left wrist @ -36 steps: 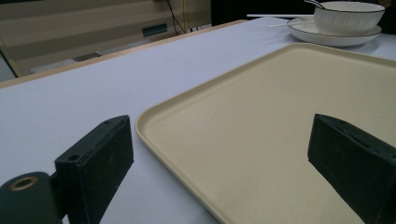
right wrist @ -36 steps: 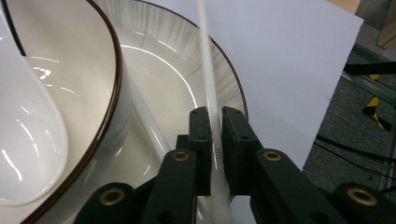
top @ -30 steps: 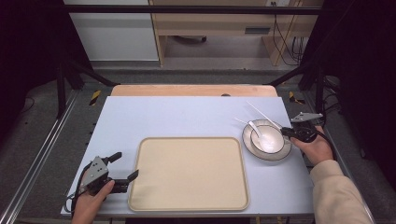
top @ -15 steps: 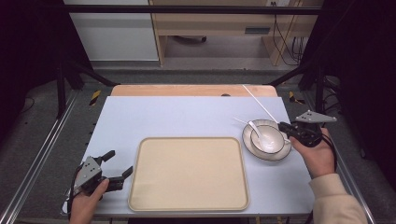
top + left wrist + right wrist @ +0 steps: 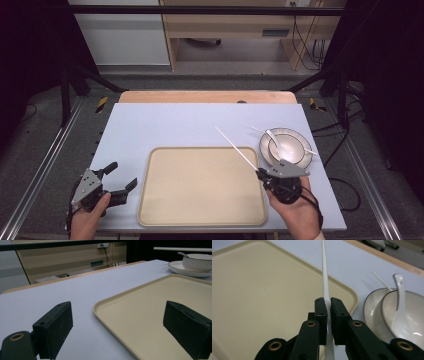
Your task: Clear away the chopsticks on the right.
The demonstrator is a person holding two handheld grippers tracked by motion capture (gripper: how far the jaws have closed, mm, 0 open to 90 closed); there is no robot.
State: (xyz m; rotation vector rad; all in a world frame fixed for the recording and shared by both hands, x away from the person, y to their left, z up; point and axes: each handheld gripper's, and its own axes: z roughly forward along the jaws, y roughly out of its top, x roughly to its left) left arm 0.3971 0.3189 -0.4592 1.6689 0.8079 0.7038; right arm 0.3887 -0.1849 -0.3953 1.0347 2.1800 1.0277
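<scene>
While the beige tray (image 5: 200,187) lies between both tools, the left gripper (image 5: 116,179) rests just off its edge with jaws wide apart. Beyond the right gripper (image 5: 259,172) sit a plate (image 5: 300,157) and bowl (image 5: 286,144). Its jaws are clamped on a white chopstick (image 5: 235,146), slanting away over the tray's corner.

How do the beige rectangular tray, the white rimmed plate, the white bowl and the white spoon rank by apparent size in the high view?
1. Beige rectangular tray, by far the largest.
2. White rimmed plate.
3. White bowl, sitting on the plate.
4. White spoon, resting in the bowl, smallest.
</scene>
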